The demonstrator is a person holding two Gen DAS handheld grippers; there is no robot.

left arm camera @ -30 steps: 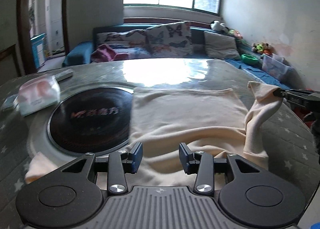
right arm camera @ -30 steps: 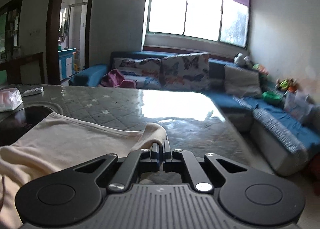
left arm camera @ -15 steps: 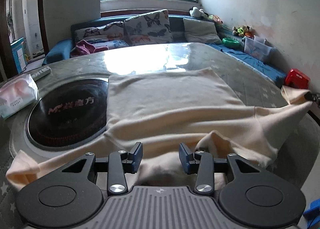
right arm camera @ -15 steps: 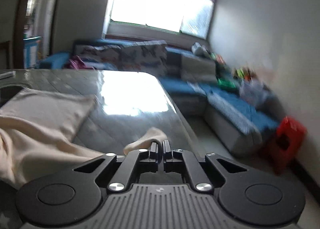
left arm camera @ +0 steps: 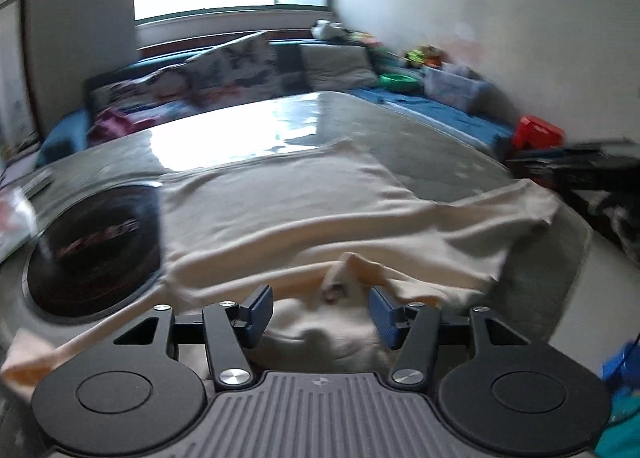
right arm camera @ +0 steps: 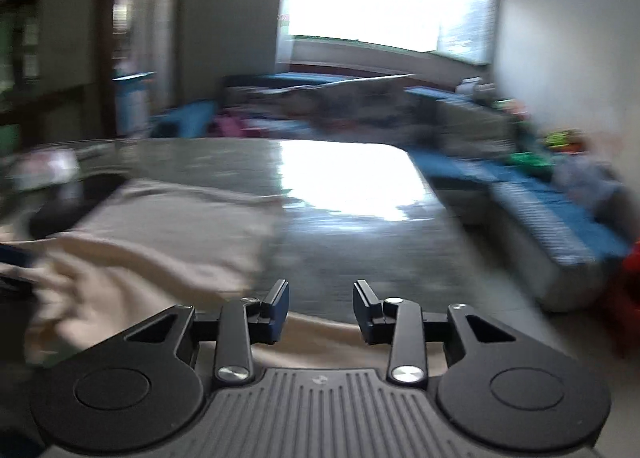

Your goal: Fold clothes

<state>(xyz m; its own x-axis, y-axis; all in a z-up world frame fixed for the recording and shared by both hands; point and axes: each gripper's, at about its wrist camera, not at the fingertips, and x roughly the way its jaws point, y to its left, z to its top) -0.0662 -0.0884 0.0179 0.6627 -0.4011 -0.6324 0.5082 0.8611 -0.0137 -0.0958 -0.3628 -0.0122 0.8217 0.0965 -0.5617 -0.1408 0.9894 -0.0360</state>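
Cream garment lies spread across the grey worktop, its long axis running left to right, sleeves trailing toward both edges and its left side overlapping a round black cooktop. Its near edge is rumpled into folds. Left tongs hover spread over that bunched fabric; right tongs stand spread too, gripping nothing, above the cloth's edge.

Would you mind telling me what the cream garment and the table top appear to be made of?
The cream garment looks like soft, matte knit fabric: it drapes and wrinkles without shine. The table top seems to have a glossy, glass-like surface, since it mirrors the window's glare; its exact material is unclear.
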